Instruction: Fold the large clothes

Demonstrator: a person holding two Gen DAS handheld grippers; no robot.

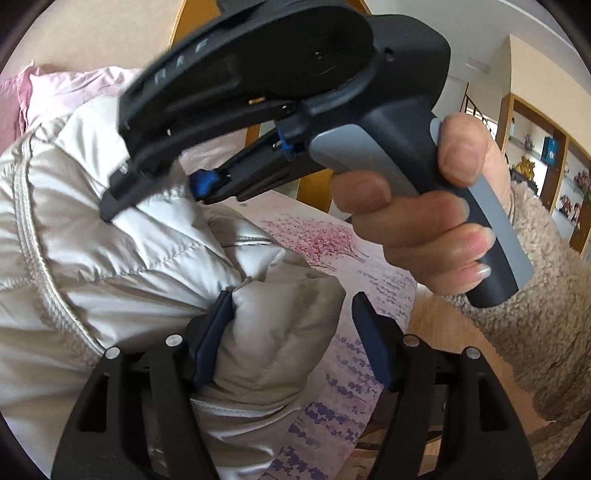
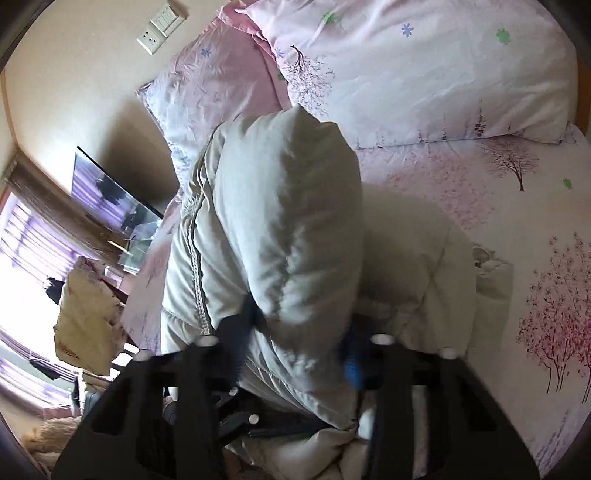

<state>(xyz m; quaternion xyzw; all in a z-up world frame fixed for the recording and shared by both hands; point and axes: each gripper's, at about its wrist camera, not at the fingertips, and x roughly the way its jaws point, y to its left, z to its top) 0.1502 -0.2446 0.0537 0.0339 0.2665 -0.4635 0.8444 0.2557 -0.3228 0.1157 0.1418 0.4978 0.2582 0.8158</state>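
A puffy off-white quilted jacket (image 1: 122, 258) with a zipper lies on the pink flowered bed sheet (image 1: 332, 240). My left gripper (image 1: 291, 339) is open wide; a bunched fold of the jacket sits between its blue pads, touching the left pad (image 1: 210, 343). The right gripper (image 1: 159, 195), held in a hand (image 1: 436, 221), hovers over the jacket in the left wrist view, its jaws near together on the fabric. In the right wrist view, the right gripper (image 2: 295, 343) holds a thick fold of the jacket (image 2: 280, 229) between its fingers, lifted above the bed.
Pink pillows (image 2: 424, 74) lie at the head of the bed. A wooden headboard (image 1: 314, 184) and shelves (image 1: 546, 155) stand behind. A wall with switches (image 2: 162, 26), a glass-topped stand (image 2: 110, 195) and a window (image 2: 22, 258) are to the left of the bed.
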